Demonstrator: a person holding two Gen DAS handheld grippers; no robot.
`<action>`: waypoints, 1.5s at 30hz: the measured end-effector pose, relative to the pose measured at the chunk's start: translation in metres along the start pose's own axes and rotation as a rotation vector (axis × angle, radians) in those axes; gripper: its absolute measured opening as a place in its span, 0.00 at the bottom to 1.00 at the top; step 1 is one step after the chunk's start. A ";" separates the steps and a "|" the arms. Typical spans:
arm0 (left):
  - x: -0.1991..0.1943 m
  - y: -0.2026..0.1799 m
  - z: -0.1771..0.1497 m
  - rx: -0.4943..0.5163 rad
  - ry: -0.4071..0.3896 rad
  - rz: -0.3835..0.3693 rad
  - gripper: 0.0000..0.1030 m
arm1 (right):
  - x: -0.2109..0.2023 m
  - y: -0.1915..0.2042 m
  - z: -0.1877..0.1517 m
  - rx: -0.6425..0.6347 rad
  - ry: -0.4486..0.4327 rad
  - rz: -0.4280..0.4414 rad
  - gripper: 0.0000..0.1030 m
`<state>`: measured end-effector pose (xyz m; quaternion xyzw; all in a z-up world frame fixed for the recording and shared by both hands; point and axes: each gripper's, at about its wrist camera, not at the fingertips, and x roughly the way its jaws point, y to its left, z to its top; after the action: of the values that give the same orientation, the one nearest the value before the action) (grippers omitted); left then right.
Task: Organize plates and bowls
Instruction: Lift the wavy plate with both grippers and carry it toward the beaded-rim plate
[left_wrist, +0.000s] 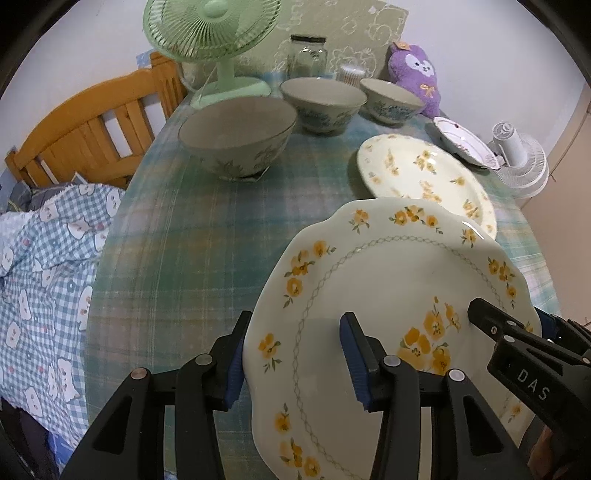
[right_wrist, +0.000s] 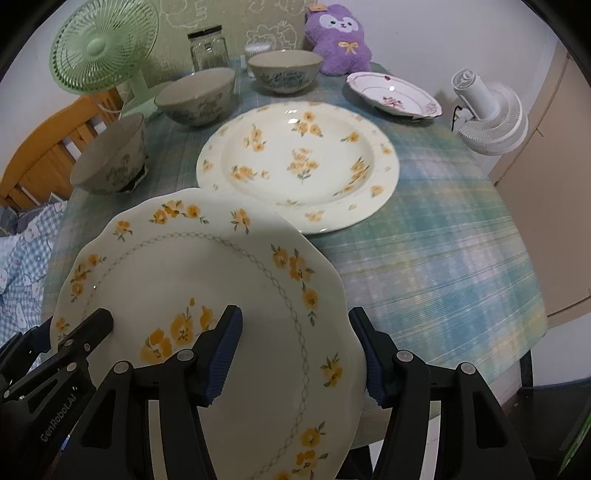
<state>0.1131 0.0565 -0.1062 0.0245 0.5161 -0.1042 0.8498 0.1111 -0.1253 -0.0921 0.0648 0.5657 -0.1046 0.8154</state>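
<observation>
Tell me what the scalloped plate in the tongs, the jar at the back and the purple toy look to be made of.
Scalloped plate: likely glazed ceramic, glossy with printed yellow flowers.
Jar: clear glass, see-through, with a dark lid.
Purple toy: soft plush fabric, fuzzy surface.

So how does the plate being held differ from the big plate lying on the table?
The held plate has a wavy edge; the big plate on the table has a smooth round rim. The held plate carries a grey chain ring around its middle, the table plate none. The held plate sits between the fingers of the left gripper and right gripper; the table plate lies untouched. Both are cream with yellow flowers.
</observation>
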 end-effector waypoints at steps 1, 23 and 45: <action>-0.001 -0.004 0.000 0.003 -0.003 0.001 0.45 | -0.002 -0.003 0.001 0.001 -0.004 -0.003 0.61; 0.023 -0.159 0.017 -0.057 0.006 0.048 0.45 | 0.016 -0.151 0.044 -0.049 -0.012 0.037 0.61; 0.085 -0.250 0.026 -0.022 0.031 0.049 0.47 | 0.070 -0.262 0.053 0.009 0.023 0.008 0.61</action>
<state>0.1235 -0.2044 -0.1524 0.0296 0.5297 -0.0771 0.8441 0.1186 -0.3980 -0.1353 0.0720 0.5742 -0.1032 0.8090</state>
